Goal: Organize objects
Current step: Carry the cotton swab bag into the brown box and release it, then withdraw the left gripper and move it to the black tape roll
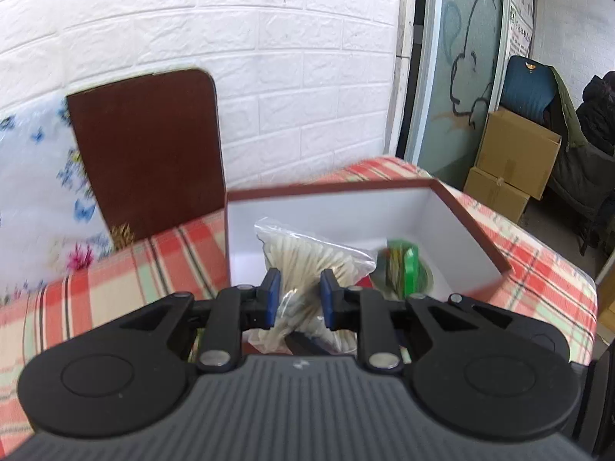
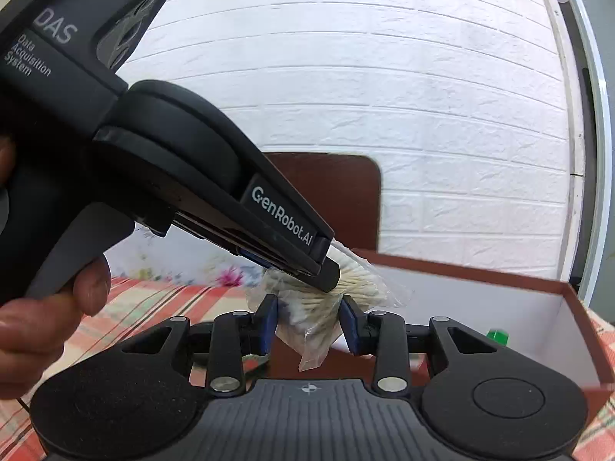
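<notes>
At your fingertips: the bag of cotton swabs [image 1: 307,265] hangs pinched by your left gripper [image 1: 296,296], above the box's near edge; your right gripper [image 2: 308,322] brackets its lower end, jaws apart, contact unclear.
Release: lower into the open box [image 1: 346,207] first.
Beyond: green item [image 1: 409,269] inside; avoid it.
Farther: plaid tablecloth [image 1: 538,269], brick wall [image 1: 269,38].

Clear bag of cotton swabs [image 1: 307,265], crumpled, above open white-lined brown box [image 1: 476,226] holding green item [image 1: 409,265].
</notes>
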The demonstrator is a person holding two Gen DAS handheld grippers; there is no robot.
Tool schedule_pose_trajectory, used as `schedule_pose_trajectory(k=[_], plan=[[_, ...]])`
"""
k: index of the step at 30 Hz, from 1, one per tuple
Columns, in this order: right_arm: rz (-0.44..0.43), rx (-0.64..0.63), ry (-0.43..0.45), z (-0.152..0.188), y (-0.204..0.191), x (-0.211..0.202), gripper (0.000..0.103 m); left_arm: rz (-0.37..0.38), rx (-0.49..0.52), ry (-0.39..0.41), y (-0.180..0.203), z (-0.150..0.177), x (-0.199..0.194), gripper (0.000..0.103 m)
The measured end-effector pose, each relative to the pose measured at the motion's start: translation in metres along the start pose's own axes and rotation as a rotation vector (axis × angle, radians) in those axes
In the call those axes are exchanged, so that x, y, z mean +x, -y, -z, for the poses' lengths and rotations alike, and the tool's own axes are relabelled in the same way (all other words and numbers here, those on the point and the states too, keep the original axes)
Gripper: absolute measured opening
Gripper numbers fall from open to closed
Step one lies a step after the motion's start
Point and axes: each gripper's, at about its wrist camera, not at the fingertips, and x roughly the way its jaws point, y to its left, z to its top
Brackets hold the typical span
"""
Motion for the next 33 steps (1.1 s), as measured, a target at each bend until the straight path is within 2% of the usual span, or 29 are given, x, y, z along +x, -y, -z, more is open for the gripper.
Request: schedule_pose_trajectory(k=[5,8,10,12,15,22,33], plan=[[0.019,0.021,-0.04,0.0,0.023,0.037,0.034,-0.017,-0.006,-0.023,-0.002,-0.01,0.041,0.024],[0.071,0.016,-0.072,0.006,0.033,0.062,0.035,-0.053,-0.017,-0.048,-0.004,-0.01,0.064,0.026],[0.115,0.015,-0.107,0.01,0.038,0.077,0.042,-0.093,-0.021,-0.08,-0.006,-0.006,0.077,0.028],[0.093,0.078,-0.123,0.011,0.047,0.079,0.044,-0.096,-0.038,-0.076,-0.009,-0.001,0.077,0.032],[0.109,0.067,-0.092,0.015,0.043,0.066,0.044,-0.099,-0.042,-0.06,-0.007,0.001,0.065,0.038],[0.125,0.061,-0.042,0.017,0.017,0.02,0.048,-0.167,-0.015,-0.032,0.011,0.008,0.027,0.039],[0.146,0.127,-0.067,0.024,0.008,-0.039,0.053,-0.209,-0.07,-0.056,0.014,0.044,-0.016,0.04]])
